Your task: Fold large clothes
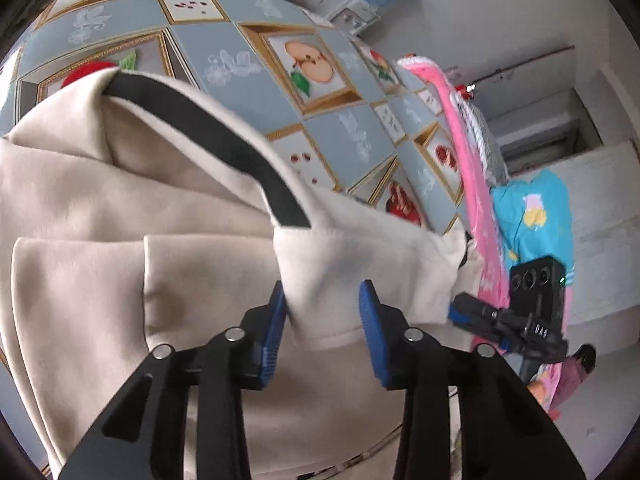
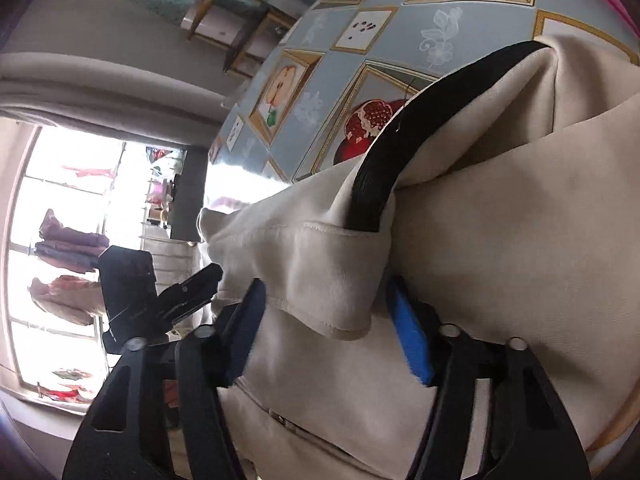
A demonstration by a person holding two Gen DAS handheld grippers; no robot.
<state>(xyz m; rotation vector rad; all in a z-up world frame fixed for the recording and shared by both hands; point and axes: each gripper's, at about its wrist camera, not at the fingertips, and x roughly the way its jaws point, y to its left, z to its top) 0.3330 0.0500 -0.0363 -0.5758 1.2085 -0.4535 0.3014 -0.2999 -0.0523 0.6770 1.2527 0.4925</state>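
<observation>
A cream garment point(image 1: 100, 208) with a black band point(image 1: 224, 148) lies bunched on the bench point(image 1: 224, 48), whose cloth shows fruit pictures in gold frames. In the left wrist view the left hand-held gripper point(image 1: 322, 320) stands part open with a hemmed fold of the garment between its blue pads point(image 1: 372, 320); whether they press it I cannot tell. To the right hang pink cloth point(image 1: 472, 168) and blue cloth point(image 1: 536, 216). The right hand-held gripper point(image 2: 326, 316) is likewise part open astride another hemmed fold.
</observation>
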